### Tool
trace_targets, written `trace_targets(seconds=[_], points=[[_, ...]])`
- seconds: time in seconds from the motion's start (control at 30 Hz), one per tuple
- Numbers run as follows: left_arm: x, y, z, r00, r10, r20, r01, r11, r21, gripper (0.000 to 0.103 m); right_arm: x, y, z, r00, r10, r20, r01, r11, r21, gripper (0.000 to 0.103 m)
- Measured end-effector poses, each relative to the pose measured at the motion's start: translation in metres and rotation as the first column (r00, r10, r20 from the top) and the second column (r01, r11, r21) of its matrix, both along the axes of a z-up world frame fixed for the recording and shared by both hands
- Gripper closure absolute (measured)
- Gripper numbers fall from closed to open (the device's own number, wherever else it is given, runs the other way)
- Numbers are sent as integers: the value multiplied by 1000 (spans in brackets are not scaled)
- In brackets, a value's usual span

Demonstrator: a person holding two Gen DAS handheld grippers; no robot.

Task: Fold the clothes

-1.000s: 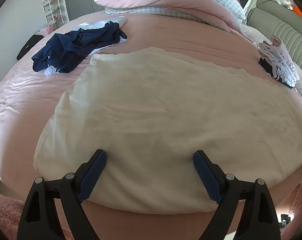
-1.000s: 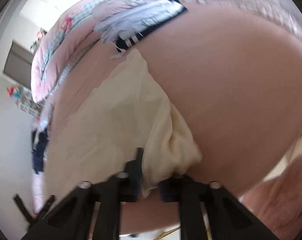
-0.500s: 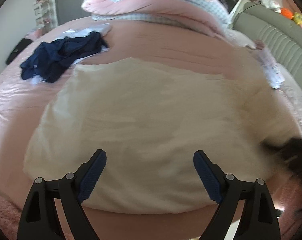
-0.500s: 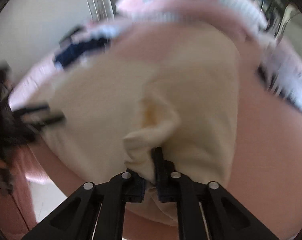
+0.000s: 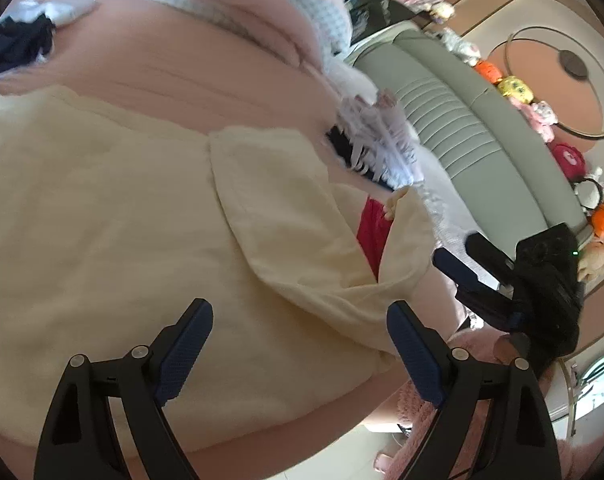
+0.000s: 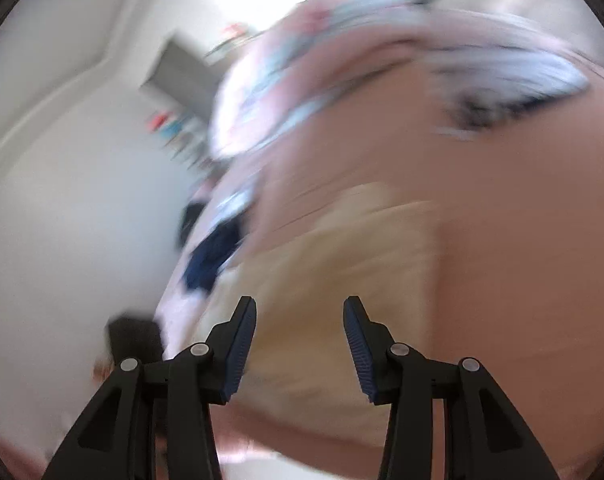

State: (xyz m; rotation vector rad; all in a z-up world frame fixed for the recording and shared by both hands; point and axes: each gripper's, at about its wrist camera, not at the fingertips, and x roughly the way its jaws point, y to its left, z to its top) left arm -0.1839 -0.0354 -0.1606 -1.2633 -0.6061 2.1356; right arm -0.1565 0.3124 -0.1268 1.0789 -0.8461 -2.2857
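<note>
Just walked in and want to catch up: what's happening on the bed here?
A person with a gripper in each hand is folding a cream garment spread on the pink bed. Its right side is turned over onto the rest. The right gripper is open with nothing between its fingers, beside that flap in the left view. The left gripper is open too, above the near edge. A dark blue garment and other clothes lie farther back.

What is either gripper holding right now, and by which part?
Nothing. The left gripper is open above the cream garment, and the right gripper is open too, with no cloth between its fingers.
</note>
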Motion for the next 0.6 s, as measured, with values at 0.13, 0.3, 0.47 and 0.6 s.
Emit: trace_targets(seconds=[0.13, 0.3, 0.47, 0.6], points=[[-5, 10, 1, 1000, -12, 3, 12, 999, 47, 14, -12, 43, -36, 958, -225, 177, 229, 973, -3, 58], [-14, 9, 0, 1000, -20, 21, 18, 995, 99, 14, -39, 29, -60, 949, -198, 244, 181, 979, 92, 58], [-9, -2, -9, 997, -46, 62, 32, 977, 209, 14, -60, 5, -65, 964, -61, 257, 54, 998, 35, 58], [1, -7, -6, 999, -47, 27, 41, 980, 195, 13, -60, -38, -50, 982, 61, 181, -78, 993, 88, 56]])
